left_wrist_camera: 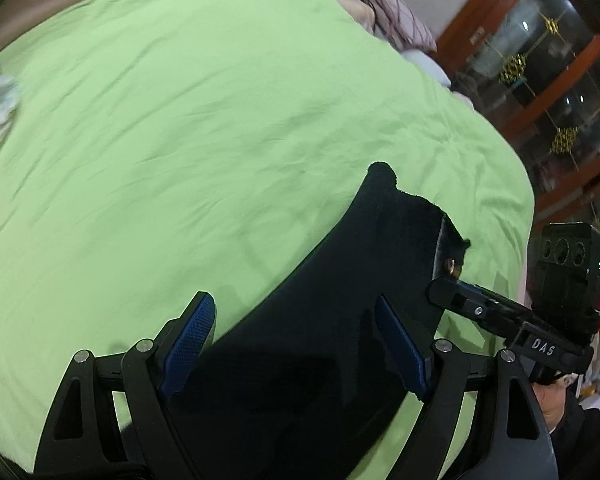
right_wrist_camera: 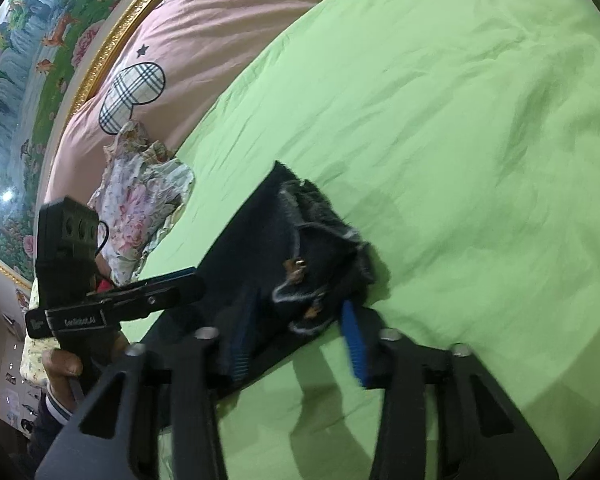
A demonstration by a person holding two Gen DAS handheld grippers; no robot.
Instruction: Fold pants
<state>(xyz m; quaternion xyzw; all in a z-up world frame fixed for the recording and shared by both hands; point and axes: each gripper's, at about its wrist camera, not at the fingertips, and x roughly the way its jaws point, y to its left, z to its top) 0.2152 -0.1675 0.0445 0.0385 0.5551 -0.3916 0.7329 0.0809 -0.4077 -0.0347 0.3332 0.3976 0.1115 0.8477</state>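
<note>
Left wrist view first: we have the pants [left_wrist_camera: 340,304] lying dark on the green sheet [left_wrist_camera: 180,120], near its right-hand edge, and our left gripper [left_wrist_camera: 296,344] hangs over them with its blue pads [left_wrist_camera: 188,344] wide apart, gripping nothing. The right gripper [left_wrist_camera: 456,296] shows here from the side, its tips at the pants' far right corner; whether they pinch cloth we cannot tell from this angle. Over to the right wrist view, and the right gripper [right_wrist_camera: 296,340] has its pads well apart too, straddling the waist end of the pants [right_wrist_camera: 308,264], where small metal fasteners glint. The left gripper [right_wrist_camera: 188,284] comes in from the left, just beside the dark cloth. We judge this an early step: both tools are lining up on the waistband, nothing lifted yet. The next move calls for each to close on a waist corner, together, so the cloth rises evenly. The pants run long from our side outward across the sheet, waist end pointing away from us toward the sheet's middle. A floral cloth [right_wrist_camera: 140,200] sits off the sheet's left edge.
</note>
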